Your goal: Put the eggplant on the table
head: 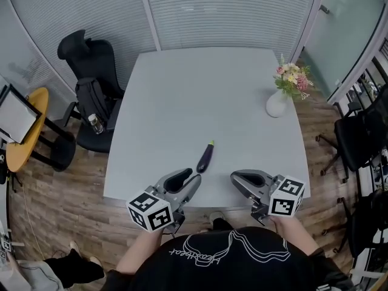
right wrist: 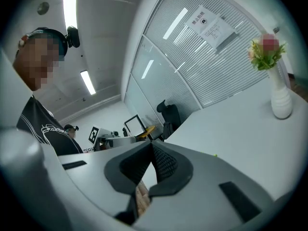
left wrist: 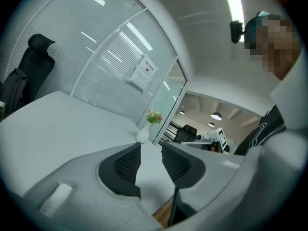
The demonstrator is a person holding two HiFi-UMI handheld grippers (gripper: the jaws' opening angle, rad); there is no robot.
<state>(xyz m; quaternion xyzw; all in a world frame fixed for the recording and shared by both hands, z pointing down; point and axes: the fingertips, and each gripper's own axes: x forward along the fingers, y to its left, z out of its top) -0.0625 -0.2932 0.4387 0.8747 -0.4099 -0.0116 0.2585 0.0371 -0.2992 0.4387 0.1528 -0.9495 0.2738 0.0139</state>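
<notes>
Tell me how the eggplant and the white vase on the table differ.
Colour: the eggplant is dark purple with a green tip; the vase is white.
Pose: the eggplant lies flat, while the vase stands upright and holds flowers.
Place: the eggplant is near the person's edge, the vase near the right edge in the head view.
Both rest on the grey table, well apart from each other.

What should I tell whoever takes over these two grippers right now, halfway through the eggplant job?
Left gripper: jaws apart, nothing between them.
Right gripper: jaws together, empty.
Eggplant: lying on the table near its front edge, just ahead of the two grippers, touching neither.
Done: the eggplant is on the table.
Left: nothing visible, other than keeping both grippers clear of it.
</notes>
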